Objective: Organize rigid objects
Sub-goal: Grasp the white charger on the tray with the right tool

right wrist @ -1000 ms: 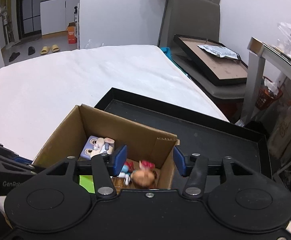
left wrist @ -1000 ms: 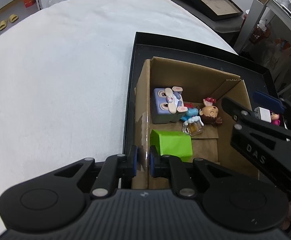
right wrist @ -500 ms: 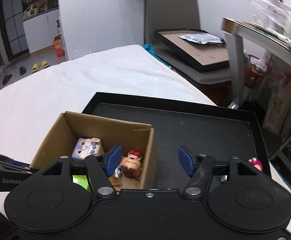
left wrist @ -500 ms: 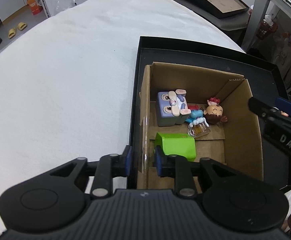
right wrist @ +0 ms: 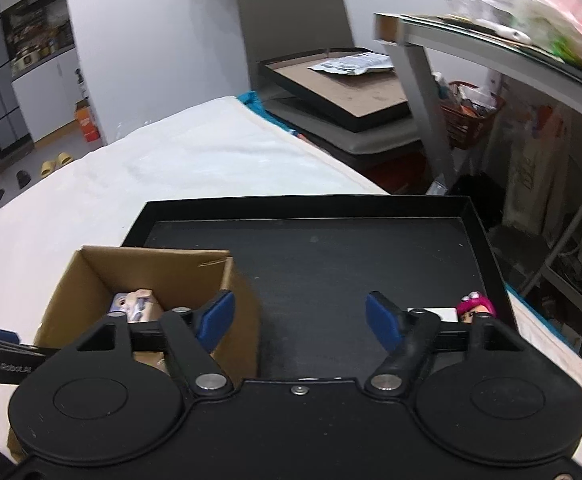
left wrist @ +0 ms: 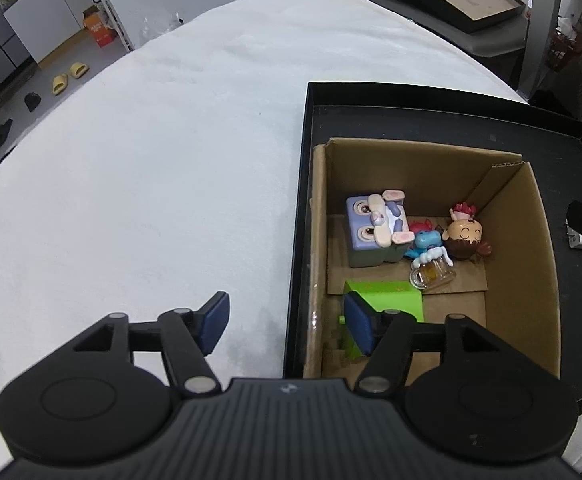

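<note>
White tablecloth [left wrist: 151,152], black tray [right wrist: 331,256], "GenRobot.AI" on left gripper [left wrist: 287,320], both grippers' jaws apart, right gripper [right wrist: 299,320]

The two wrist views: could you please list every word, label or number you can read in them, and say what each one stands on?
"GenRobot.AI": white print on the left gripper's black body, at the left edge of the right wrist view.
Orange carton on the floor: print too small to read.
Grey mailer bag on the far tray: label blurred, unreadable.
Toys in the cardboard box: no readable text.
</note>
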A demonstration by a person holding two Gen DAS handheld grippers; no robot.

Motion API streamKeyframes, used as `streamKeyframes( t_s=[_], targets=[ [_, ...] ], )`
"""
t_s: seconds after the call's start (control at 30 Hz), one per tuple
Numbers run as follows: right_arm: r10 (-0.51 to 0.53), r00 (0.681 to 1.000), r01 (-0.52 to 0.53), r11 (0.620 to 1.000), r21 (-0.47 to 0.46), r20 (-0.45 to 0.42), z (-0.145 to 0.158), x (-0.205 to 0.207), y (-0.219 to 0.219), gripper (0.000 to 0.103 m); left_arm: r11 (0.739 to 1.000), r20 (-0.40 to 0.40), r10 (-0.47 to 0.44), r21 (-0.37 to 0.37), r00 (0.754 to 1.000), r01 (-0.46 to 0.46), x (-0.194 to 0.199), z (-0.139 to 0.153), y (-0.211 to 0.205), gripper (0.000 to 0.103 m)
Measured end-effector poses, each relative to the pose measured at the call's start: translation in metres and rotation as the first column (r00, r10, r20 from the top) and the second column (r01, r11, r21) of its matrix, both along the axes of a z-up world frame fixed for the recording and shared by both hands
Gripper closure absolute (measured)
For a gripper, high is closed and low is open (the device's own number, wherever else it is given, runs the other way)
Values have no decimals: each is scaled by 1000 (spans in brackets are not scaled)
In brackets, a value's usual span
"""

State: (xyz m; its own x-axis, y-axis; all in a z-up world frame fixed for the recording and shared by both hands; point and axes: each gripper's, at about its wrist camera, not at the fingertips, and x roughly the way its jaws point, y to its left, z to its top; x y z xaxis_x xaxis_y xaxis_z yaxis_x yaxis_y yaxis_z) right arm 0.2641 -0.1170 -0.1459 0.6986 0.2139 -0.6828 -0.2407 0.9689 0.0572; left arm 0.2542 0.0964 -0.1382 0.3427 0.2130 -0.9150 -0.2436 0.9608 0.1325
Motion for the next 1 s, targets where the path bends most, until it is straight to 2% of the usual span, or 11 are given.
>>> streamKeyframes(
  t_s=[0.1, 0.27, 0.4, 0.53, 0.77, 0.9, 1.0],
  targets=[
    [-21, 1000, 21, 1000, -4, -5, -5, 2, -7, 26, 1000, 5, -5, 24, 1000, 5, 2, 2, -7, 33],
    [-62, 998, 62, 998, -14, 4, -11, 4, -20, 19, 998, -1, 1, 55, 1000, -1, 7, 0, -16, 31],
    [-95, 996, 95, 995, -34, 6, -18, 6, -29, 8, 996, -13, 22, 81, 1000, -21, 9, -2, -19, 31],
    [-129, 992, 129, 990, -53, 1, -23, 10, -39, 5, 993, -23, 28, 112, 999, -25, 12, -3, -24, 31],
    [-149, 987, 149, 989, -11, -59, -42, 19, -53, 5, 988, -29, 49, 150, 998, -44, 22, -3, -34, 31],
    [-147, 988, 145, 989, -29, -56, -47, 22, -55, 5, 983, -44, 51, 178, 998, -43, 27, -6, -40, 30],
    [-152, 985, 152, 988, -6, -79, -53, 27, -61, 5, 980, -62, 51, 197, 997, -38, 30, -10, -43, 30]
  ],
)
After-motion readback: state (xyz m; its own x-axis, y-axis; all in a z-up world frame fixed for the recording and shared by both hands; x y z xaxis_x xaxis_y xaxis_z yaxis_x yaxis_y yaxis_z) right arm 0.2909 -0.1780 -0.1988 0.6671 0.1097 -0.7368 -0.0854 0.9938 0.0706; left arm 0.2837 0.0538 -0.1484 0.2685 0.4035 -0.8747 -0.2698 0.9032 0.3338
